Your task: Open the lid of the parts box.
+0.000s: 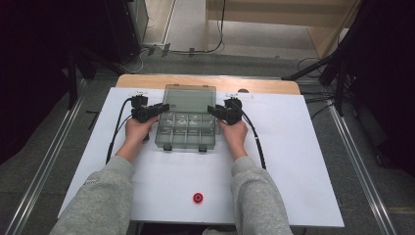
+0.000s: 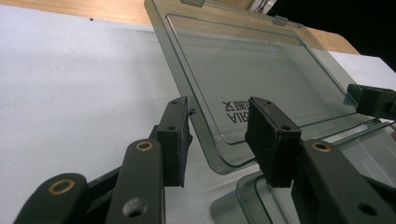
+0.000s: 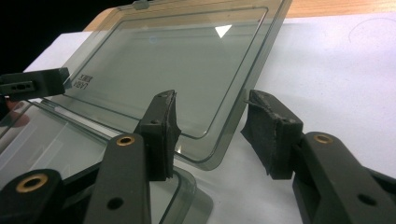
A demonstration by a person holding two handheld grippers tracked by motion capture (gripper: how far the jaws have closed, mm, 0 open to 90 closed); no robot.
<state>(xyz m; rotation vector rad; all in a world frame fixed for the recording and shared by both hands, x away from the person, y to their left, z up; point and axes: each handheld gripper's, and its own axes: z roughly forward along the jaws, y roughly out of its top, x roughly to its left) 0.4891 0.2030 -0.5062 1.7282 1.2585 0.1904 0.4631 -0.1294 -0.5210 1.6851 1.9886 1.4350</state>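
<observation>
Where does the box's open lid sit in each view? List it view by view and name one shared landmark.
High view: the lid lies at centre, on the far side of the box.
Left gripper view: the lid spans the upper middle and right, with printed lettering near its lower edge.
Right gripper view: the lid spans the upper left and middle.
Shared landmark: the wooden table edge just behind the lid.
</observation>
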